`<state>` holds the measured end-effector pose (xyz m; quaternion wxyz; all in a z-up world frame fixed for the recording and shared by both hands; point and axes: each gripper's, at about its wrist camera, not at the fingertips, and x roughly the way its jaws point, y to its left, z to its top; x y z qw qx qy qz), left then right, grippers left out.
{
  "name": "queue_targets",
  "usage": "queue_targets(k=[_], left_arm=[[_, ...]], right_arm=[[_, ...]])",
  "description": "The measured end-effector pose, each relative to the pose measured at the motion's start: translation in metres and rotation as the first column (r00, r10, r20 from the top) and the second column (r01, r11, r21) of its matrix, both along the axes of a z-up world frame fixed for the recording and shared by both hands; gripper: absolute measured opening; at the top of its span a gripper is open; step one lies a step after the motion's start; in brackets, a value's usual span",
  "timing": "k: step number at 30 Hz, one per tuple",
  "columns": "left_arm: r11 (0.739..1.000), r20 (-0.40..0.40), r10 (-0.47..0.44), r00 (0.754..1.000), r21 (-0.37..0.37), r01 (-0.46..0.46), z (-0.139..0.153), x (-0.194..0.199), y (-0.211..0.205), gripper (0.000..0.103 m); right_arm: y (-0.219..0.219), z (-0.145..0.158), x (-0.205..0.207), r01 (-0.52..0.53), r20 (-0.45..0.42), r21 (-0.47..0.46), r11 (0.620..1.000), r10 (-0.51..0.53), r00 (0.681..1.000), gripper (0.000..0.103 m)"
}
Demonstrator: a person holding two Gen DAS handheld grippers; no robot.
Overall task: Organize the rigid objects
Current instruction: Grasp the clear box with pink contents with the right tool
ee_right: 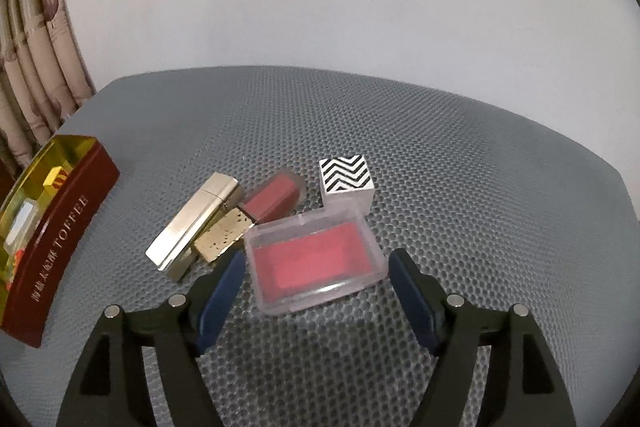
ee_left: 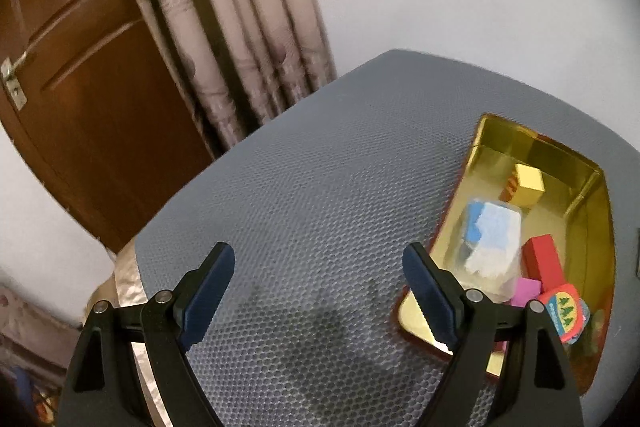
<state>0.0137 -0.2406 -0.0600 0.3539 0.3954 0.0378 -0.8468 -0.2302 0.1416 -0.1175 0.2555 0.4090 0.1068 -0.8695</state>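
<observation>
My right gripper (ee_right: pixel 315 259) stands open low over the grey honeycomb mat (ee_right: pixel 440 155). A clear plastic case with a pink inside (ee_right: pixel 316 263) lies flat between its blue fingertips, and the pads stand just off its sides. Behind the case sit a black-and-white zigzag cube (ee_right: pixel 347 175), a red gloss tube with a speckled gold cap (ee_right: pixel 272 203) and a pale gold lipstick case (ee_right: pixel 192 223). My left gripper (ee_left: pixel 318 253) is open over bare mat, with nothing between its fingers. Just to its right the gold-lined toffee box (ee_left: pixel 500 135) holds several items.
The box (ee_right: pixel 60 227) has dark red outer walls and stands at the left in the right wrist view. Inside lie a yellow block (ee_left: pixel 528 183), a blue-and-white packet (ee_left: pixel 492 239), a red block (ee_left: pixel 544 259) and a pink block (ee_left: pixel 526 291). A curtain (ee_left: pixel 240 27) and a wooden door (ee_left: pixel 80 87) stand beyond the table's far left.
</observation>
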Motion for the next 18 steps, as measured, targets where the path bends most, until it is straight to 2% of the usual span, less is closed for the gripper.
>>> queue_targets(k=[3,8,11,13,18], left_arm=[[0.999,-0.003,-0.052,0.999,-0.011,0.052,0.004,-0.003,0.012,0.084],[0.984,-0.020,-0.180,0.984,-0.004,0.180,0.015,-0.017,0.045,0.085],[0.961,-0.018,-0.275,0.961,0.013,0.275,0.020,-0.035,0.075,0.085],[0.948,-0.020,-0.318,0.948,0.020,0.318,0.022,-0.046,0.090,0.085],[0.894,-0.037,-0.440,0.897,0.082,0.441,0.025,-0.078,0.135,0.085]], right_arm=[[-0.005,-0.009,-0.002,-0.025,-0.015,0.030,0.999,0.025,1.000,0.077],[-0.006,-0.015,-0.010,-0.050,-0.011,0.017,0.999,0.051,0.999,0.079],[-0.007,-0.023,-0.019,-0.054,0.029,0.024,0.998,0.053,0.998,0.080],[-0.010,-0.023,-0.018,-0.063,0.020,0.039,0.997,0.062,0.998,0.082],[-0.019,-0.025,-0.021,-0.088,0.015,0.056,0.995,0.087,0.996,0.083]])
